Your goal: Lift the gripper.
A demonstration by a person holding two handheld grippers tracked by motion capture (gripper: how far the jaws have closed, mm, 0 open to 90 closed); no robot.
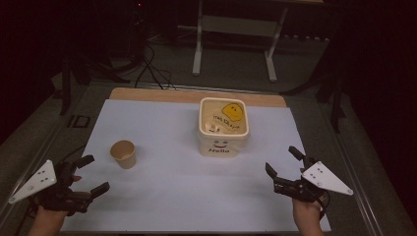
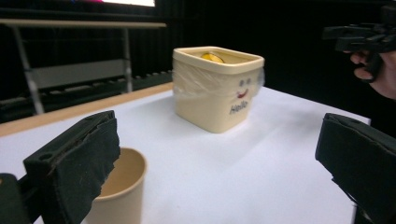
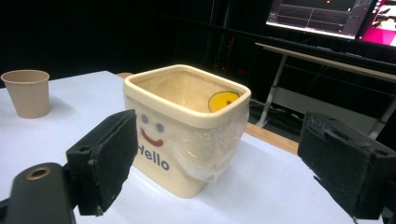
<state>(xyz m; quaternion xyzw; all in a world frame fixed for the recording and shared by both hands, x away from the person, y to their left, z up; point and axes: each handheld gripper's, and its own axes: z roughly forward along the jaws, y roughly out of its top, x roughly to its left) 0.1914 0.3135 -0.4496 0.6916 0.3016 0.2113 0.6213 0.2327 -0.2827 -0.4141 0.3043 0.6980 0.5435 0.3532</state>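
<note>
Both grippers, left gripper (image 1: 92, 173) and right gripper (image 1: 282, 162), stand open and empty. Paper cup (image 1: 123, 153) is probably light and crushable; grasp its wall gently below the rim.

Cut-off, veiled and unreadable parts around the two grippers

Beside the left gripper (image 1: 93, 174), the paper cup (image 2: 119, 191) loses its base to the left gripper view's bottom edge, one jaw covering its left side; ahead of the right gripper (image 1: 285, 164), the cream bin (image 3: 187, 130) hides its floor, the yellow item (image 3: 223, 100) inside peeks partly above the rim, perhaps a smiley print, and the small writing beside it seen from above is unreadable; both forearms leave that picture's bottom.
</note>
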